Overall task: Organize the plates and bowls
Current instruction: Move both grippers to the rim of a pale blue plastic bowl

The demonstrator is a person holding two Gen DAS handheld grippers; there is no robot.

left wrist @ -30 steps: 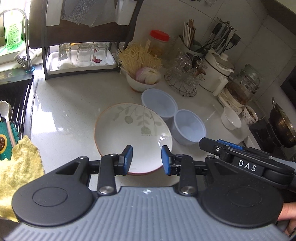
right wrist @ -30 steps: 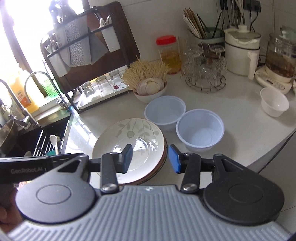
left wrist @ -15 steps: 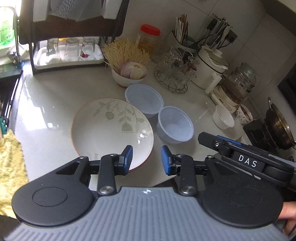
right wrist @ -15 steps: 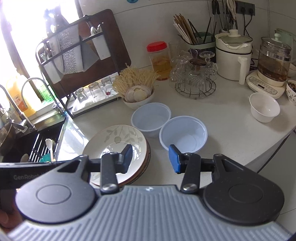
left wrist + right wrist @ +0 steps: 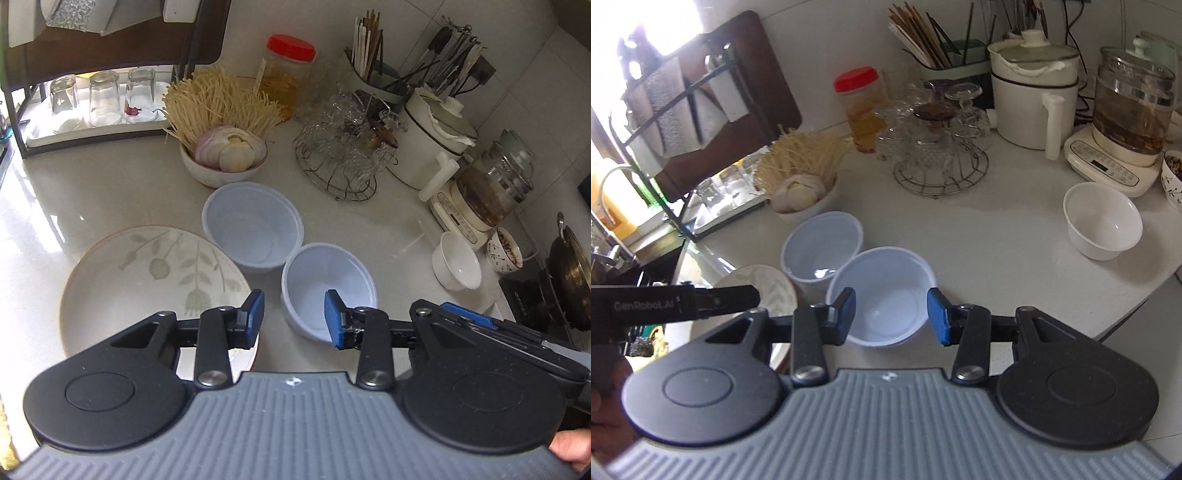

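Note:
A leaf-patterned plate (image 5: 147,284) lies on the counter, on top of another plate; it also shows in the right wrist view (image 5: 764,284). Two pale blue plastic bowls stand beside it: the far bowl (image 5: 253,225) (image 5: 820,251) and the near bowl (image 5: 328,284) (image 5: 882,291). My left gripper (image 5: 293,319) is open and empty, above the gap between the plate and the near bowl. My right gripper (image 5: 892,314) is open and empty, hovering over the near bowl's front rim. A small white bowl (image 5: 1102,218) (image 5: 458,266) stands to the right.
Behind stand a bowl of onion and enoki mushrooms (image 5: 223,155), a wire basket of glassware (image 5: 340,155), a red-lidded jar (image 5: 286,74), a white cooker (image 5: 1032,96), a glass kettle (image 5: 1130,114) and a glass rack (image 5: 96,103). The counter edge (image 5: 1137,306) runs right; the sink (image 5: 631,266) is left.
Both grippers have moved right and forward, from over the plate toward the near blue bowl. The plates and bowls have not moved. Both stay open.

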